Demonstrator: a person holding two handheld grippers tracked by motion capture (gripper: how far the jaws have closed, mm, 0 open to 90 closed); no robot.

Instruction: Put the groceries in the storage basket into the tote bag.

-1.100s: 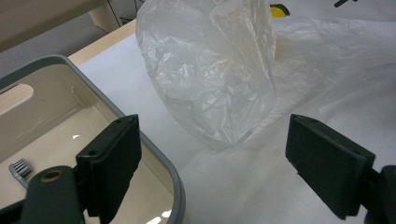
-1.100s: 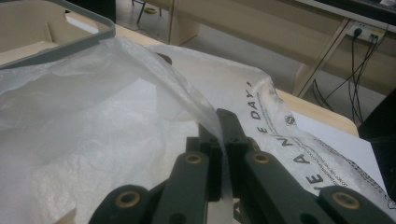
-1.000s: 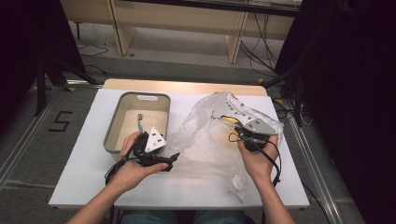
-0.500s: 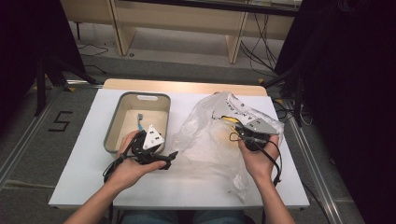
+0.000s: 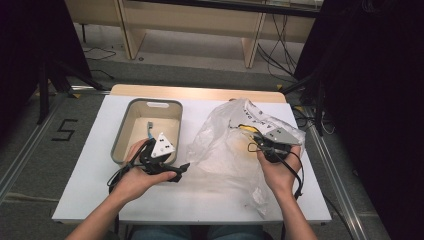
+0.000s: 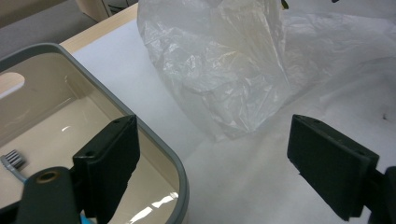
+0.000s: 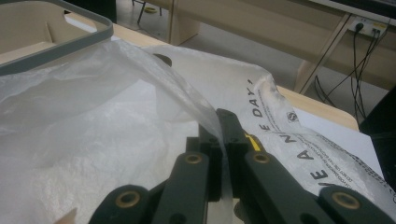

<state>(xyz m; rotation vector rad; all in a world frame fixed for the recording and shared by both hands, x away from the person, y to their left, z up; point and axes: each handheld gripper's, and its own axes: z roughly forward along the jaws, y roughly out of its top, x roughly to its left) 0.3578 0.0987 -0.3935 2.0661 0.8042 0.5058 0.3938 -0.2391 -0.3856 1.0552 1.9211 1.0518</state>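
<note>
High view: right gripper (image 5: 248, 134) clamped on plastic bag (image 5: 225, 145), left gripper (image 5: 184, 167) agape beside beige bin (image 5: 146, 106).

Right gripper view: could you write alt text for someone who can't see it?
The black jaws of the right hand-held gripper are shut on a fold of a thin, clear plastic bag with printed letters, lifting it off a white table. The grey rim of a beige bin shows at upper left.
</note>
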